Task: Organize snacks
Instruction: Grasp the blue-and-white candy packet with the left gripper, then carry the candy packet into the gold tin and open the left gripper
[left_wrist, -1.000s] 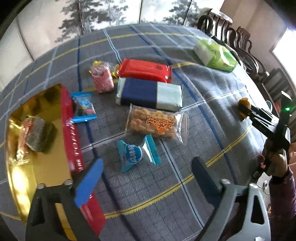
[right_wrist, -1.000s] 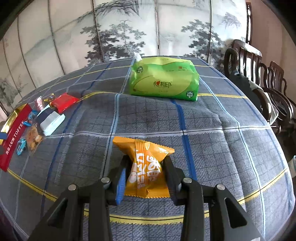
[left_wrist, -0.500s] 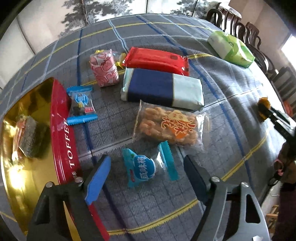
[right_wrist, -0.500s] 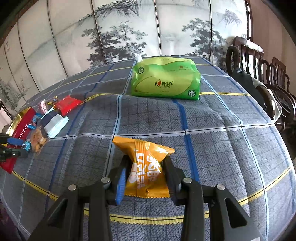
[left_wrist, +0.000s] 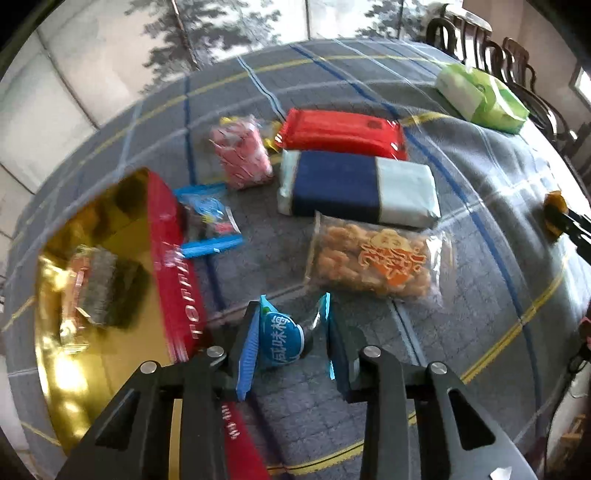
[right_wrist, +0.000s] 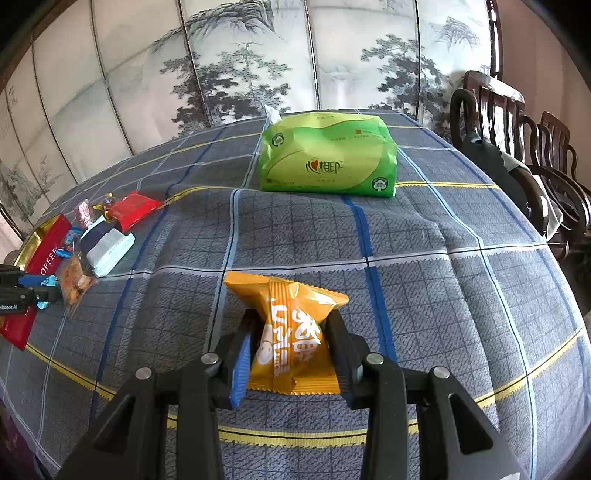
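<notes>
A small blue sweet packet (left_wrist: 282, 341) lies on the checked cloth beside the red-walled gold tin (left_wrist: 173, 266). My left gripper (left_wrist: 291, 350) is closing on it. Both pads press its wrapper ends, which are folded upward. In the right wrist view an orange snack packet (right_wrist: 291, 332) stands between the fingers of my right gripper (right_wrist: 290, 354), which is shut on it just above the cloth. A dark wrapped snack (left_wrist: 99, 291) lies inside the tin.
Beyond the sweet lie a clear bag of fried snacks (left_wrist: 373, 258), a navy and pale pack (left_wrist: 354, 188), a red pack (left_wrist: 343, 133), a pink pack (left_wrist: 242, 155) and a small blue pack (left_wrist: 208, 221). A green tissue pack (right_wrist: 327, 158) sits far back. Dark wooden chairs (right_wrist: 517, 147) line the right edge.
My left gripper tipped down over the blue sweet packet and its jaws closed from wide apart onto it, folding the wrapper ends up. The right gripper and orange packet stayed put.
</notes>
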